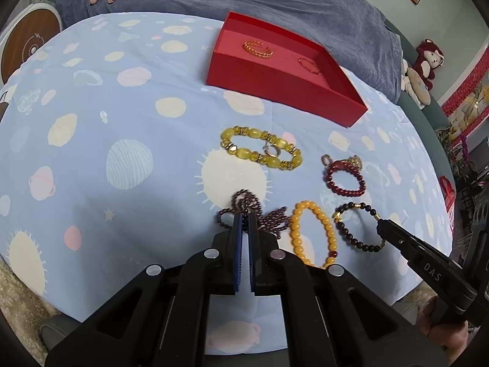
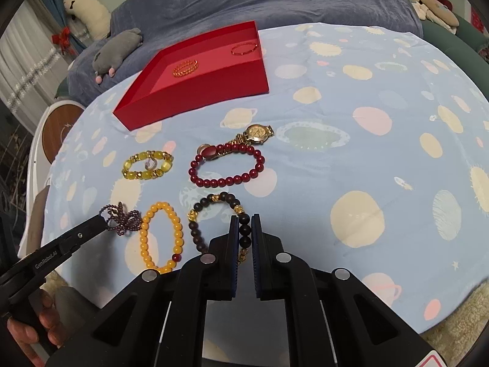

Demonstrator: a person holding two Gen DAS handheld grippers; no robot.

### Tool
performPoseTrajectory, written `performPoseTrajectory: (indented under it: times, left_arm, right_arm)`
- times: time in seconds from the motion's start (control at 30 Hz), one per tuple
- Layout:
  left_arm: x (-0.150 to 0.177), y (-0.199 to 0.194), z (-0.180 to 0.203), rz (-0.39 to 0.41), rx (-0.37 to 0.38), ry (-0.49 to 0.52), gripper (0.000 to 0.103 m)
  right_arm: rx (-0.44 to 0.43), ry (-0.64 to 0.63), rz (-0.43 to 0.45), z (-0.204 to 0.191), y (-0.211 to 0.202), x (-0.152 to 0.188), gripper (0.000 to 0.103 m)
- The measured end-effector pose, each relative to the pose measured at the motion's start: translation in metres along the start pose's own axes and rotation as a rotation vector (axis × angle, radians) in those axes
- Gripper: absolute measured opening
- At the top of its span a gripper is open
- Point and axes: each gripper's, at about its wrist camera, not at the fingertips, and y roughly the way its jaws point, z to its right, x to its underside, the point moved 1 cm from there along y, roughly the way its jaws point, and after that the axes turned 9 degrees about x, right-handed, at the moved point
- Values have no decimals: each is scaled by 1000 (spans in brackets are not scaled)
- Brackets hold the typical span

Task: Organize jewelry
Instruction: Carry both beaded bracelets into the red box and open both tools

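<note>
Left gripper (image 1: 244,214) pinching purple bead strand (image 1: 269,218), near-left; right gripper (image 2: 245,229) clamping dark bead bracelet (image 2: 195,229). Both floppy, light; gripping mid-strand, lifting slow toward far red tray (image 2: 195,91).

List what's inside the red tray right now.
Red tray holds two pieces: a gold chain bracelet and a thin red bangle, lying apart. The near wall hides the front strip of the floor, so anything there is unseen.
</note>
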Motion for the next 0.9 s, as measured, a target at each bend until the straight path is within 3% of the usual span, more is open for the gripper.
performPoseTrajectory:
  times: [0.57,0.9]
  left_arm:
    - [-34,-44,36,80,81,45,3]
    - [-91,-52,51,132,104,80,3]
  right_arm:
    - [-45,29,96,6,-50,-22,7]
    - [-73,6,172,-4,-63,-78,8]
